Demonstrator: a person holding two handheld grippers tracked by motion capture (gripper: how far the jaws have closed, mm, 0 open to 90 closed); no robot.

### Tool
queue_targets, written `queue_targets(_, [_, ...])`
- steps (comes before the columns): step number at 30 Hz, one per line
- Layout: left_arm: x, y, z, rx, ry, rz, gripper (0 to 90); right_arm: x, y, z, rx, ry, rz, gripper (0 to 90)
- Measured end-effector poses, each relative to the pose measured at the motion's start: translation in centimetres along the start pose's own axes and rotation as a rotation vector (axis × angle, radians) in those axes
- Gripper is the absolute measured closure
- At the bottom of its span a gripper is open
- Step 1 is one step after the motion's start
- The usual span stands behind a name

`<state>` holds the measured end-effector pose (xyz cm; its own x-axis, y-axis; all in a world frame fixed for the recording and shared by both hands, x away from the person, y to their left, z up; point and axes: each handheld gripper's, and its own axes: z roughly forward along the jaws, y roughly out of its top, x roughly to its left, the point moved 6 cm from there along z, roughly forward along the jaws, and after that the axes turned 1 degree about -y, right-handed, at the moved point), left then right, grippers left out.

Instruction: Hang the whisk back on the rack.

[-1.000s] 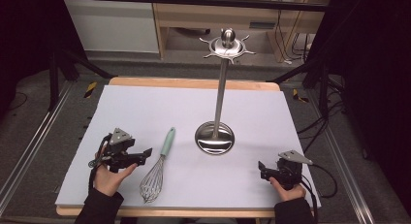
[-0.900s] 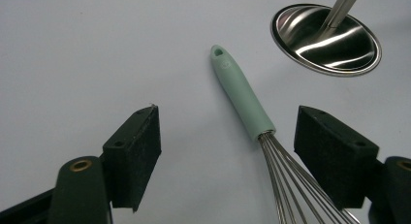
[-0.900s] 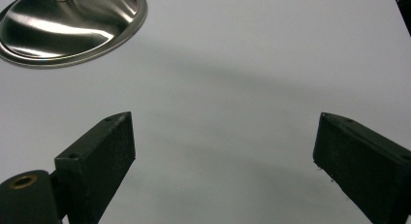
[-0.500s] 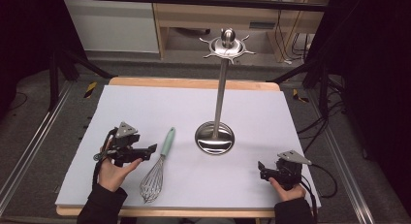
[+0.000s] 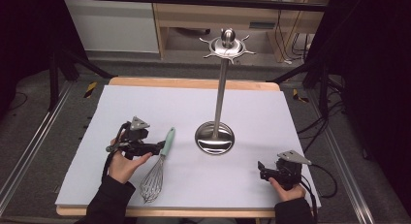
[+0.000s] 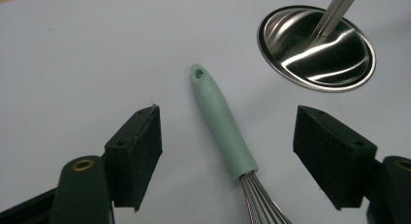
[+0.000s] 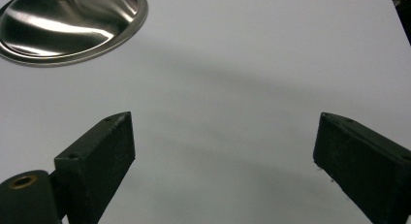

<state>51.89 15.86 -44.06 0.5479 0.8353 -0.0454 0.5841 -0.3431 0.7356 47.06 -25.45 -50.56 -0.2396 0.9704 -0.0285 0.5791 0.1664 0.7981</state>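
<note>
Whisk lined up for a grasp at the handle

Whisk (image 5: pixel 157 173) handling is judged first. It lies flat on the white-covered bench (image 5: pixel 145 107), left of the steel stand (image 5: pixel 215 136), with its mint-green handle (image 6: pixel 222 123) pointing away from the person and its wire cage towards the near edge. It is judged to be light. The handle looks stiff and smooth, probably silicone or plastic, so some grip from the padded fingers can be expected. The wire loops are springy and would give under pressure, so they are best left alone. A hold across the middle of the handle, clear of the hanging hole at its tip and of the collar where the wires begin, is judged the surest; taken there, the cage end may droop a little once lifted.

The left gripper (image 6: pixel 228 151) is held just above the handle with its fingers (image 6: pixel 138 146) spread wide to either side of it, nothing yet touched. The right gripper (image 5: pixel 264 169) rests near the front right corner of the bench, its fingers (image 7: pixel 97 156) equally wide apart and empty, with the stand's base seen ahead of it.

Compared with the frame half a second ago, the left gripper has been moved rightwards, closer to the handle. The whisk, the stand and the right gripper are unchanged.
</note>
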Motion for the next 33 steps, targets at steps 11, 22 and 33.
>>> queue_targets(11, [-0.8, 0.0, 1.7, 0.093, -0.008, 0.038, 26.9, 0.2, 0.0, 0.0, 0.001, 0.001, -0.009, 8.3])
queue_targets(22, [-0.9, -0.7, 3.4, 0.193, 0.004, 0.032, 32.8, 0.2, 0.0, 0.1, 0.007, 0.004, -0.014, 8.3])
queue_targets(33, [-0.8, -2.1, 4.8, 0.278, -0.008, 0.013, 42.7, 0.2, 0.0, 0.2, 0.006, 0.006, -0.019, 8.3])
